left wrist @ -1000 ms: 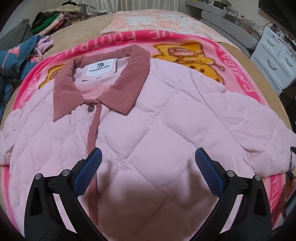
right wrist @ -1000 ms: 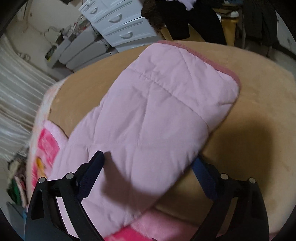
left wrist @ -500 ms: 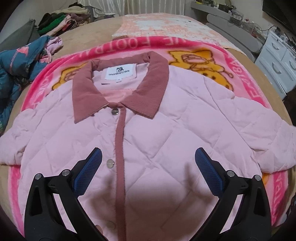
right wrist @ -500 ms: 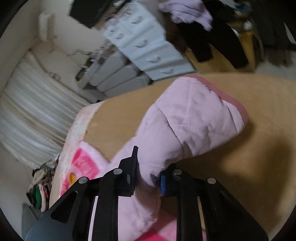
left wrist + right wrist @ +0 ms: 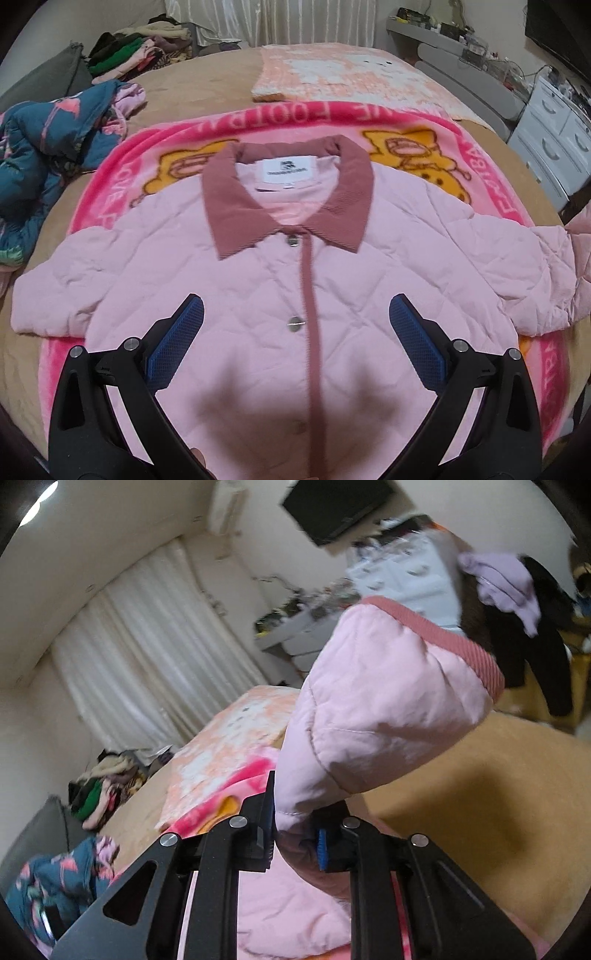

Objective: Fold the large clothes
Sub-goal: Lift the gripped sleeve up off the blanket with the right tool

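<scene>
While the right claw (image 5: 295, 840) pinches the sleeve (image 5: 376, 716), the jacket (image 5: 295, 295) lies flat on the bed (image 5: 192, 77).
Left claw (image 5: 295, 332) hovers open above the jacket's front, gripping nothing.

Pale pink quilted jacket (image 5: 258, 295), spread front-up on a pink cartoon blanket (image 5: 122, 173) on the bed. Dusty-rose ribbed collar (image 5: 288, 192) laid open, white label showing inside. Rose placket running down the middle, fastened with silver snaps. One short-looking sleeve lying flat at the picture's left. Other sleeve (image 5: 376, 709) lifted off the bed, puffed and creased, its rose ribbed cuff (image 5: 450, 642) uppermost, its fabric pinched between the closed right tongs (image 5: 295, 840).
</scene>
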A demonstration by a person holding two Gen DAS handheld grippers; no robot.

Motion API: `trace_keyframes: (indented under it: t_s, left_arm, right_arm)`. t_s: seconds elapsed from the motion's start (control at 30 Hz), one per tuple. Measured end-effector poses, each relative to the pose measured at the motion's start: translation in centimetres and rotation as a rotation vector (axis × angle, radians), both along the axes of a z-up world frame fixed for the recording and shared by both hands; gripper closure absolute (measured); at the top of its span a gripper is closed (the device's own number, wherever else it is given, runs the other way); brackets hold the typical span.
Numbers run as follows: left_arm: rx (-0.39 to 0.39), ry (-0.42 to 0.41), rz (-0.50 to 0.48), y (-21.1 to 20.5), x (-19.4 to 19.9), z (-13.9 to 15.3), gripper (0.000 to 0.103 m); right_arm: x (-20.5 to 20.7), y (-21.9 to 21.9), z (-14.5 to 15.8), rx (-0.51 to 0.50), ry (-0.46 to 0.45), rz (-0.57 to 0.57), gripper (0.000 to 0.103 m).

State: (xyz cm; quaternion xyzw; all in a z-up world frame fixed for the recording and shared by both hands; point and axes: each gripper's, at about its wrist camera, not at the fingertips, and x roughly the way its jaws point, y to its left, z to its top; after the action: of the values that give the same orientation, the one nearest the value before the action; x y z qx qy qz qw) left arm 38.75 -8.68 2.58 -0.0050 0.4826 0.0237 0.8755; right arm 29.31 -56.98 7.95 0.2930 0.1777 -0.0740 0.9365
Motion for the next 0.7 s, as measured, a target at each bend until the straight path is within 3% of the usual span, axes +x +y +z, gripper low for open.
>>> trace_keyframes:
  t_s: [0.37,0.7]
  left_arm:
    - [-0.054,-0.058,0.041,5.4,-1.4,3.4,0.009]
    - [-0.124,-0.079,0.066,9.6,-2.4,4.4,0.009]
  right_arm:
    - [1.5,7.1,5.1,-0.153,0.015,0.126,0.087]
    - [2.0,12.3,9.0,-0.276,-0.001,0.201,0.087]
